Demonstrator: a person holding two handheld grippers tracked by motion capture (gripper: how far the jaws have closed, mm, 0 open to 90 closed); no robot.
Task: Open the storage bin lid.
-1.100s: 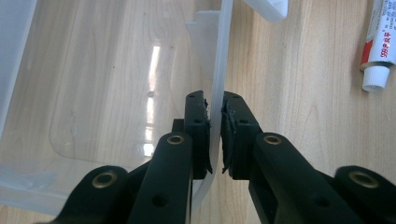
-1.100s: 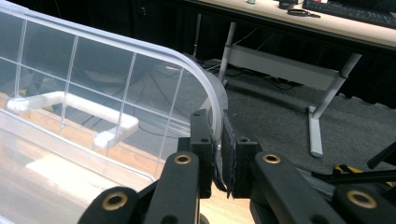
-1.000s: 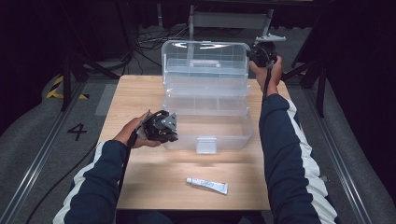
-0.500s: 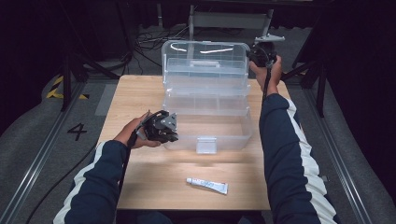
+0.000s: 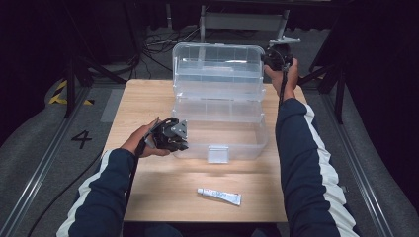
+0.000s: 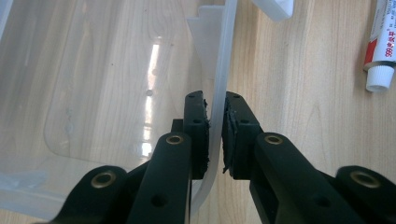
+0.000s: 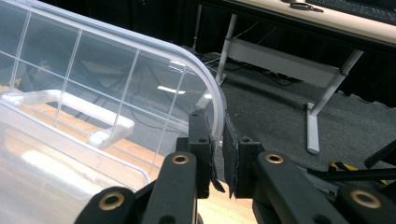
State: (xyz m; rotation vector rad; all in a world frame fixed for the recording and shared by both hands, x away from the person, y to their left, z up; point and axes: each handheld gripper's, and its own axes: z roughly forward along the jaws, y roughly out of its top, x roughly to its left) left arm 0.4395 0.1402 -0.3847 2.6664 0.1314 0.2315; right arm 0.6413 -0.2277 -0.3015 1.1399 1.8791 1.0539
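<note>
A clear plastic tiered box point(image 5: 217, 106) stands opened out on the wooden table point(image 5: 148, 98), its lid point(image 5: 217, 59) raised at the back. My left gripper point(image 5: 181, 139) is at the lower tray's front left corner. In the left gripper view my left gripper point(image 6: 215, 109) is shut on the tray's thin clear wall point(image 6: 220, 51), pads on either side. My right gripper point(image 5: 271, 55) is at the lid's far right corner. In the right gripper view my right gripper point(image 7: 218, 126) is shut on the lid's curved rim point(image 7: 205, 81); the white handle point(image 7: 70, 105) shows through the lid.
A small white tube point(image 5: 220, 196) lies on the table in front of the box, also at the right edge of the left gripper view as tube point(image 6: 380, 46). The box's front latch point(image 5: 219, 153) hangs down. Cables and a desk frame point(image 7: 322, 93) stand behind the table.
</note>
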